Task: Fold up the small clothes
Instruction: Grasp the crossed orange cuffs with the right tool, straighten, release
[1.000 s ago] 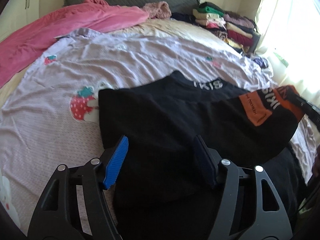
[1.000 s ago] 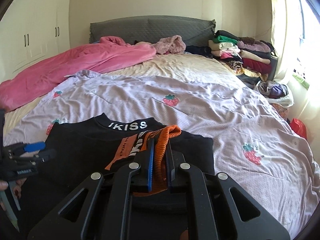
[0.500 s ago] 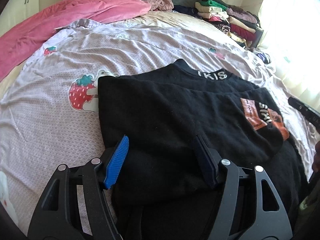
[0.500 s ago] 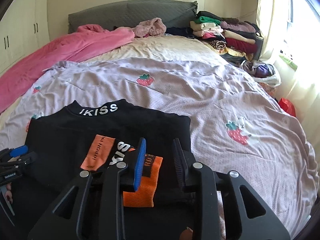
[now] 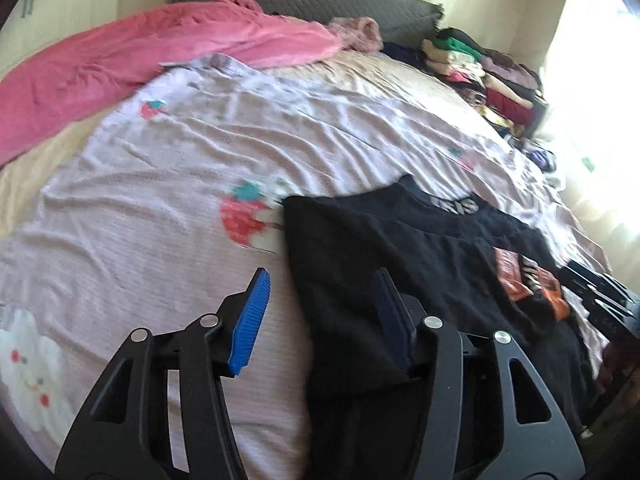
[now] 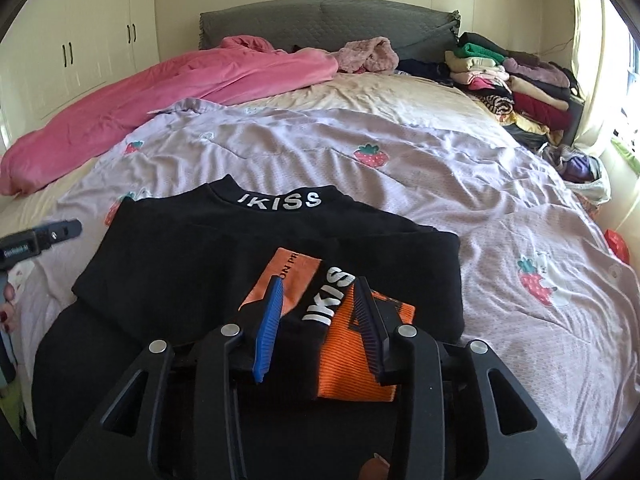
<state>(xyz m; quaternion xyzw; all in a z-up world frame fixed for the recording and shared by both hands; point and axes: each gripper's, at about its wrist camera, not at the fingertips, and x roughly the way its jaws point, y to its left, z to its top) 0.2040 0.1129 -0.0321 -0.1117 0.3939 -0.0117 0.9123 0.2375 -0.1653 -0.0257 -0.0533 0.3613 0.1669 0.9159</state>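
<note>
Black sweater (image 6: 248, 264) (orange cuff (image 6: 352, 364)); lilac strawberry-print sheet (image 6: 440, 168); pink blanket (image 6: 168, 92)

Pink blanket (image 6: 168, 92) beside grey headboard (image 6: 328, 20); stacked clothes (image 6: 516, 84) far right

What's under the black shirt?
The black shirt lies on a lilac strawberry blanket, which shows all around it. A strawberry peeks out beside its edge. Whatever lies directly beneath the shirt is covered.

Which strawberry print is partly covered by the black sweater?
The strawberry print at the black sweater's left shoulder; the other strawberry prints lie fully uncovered.
</note>
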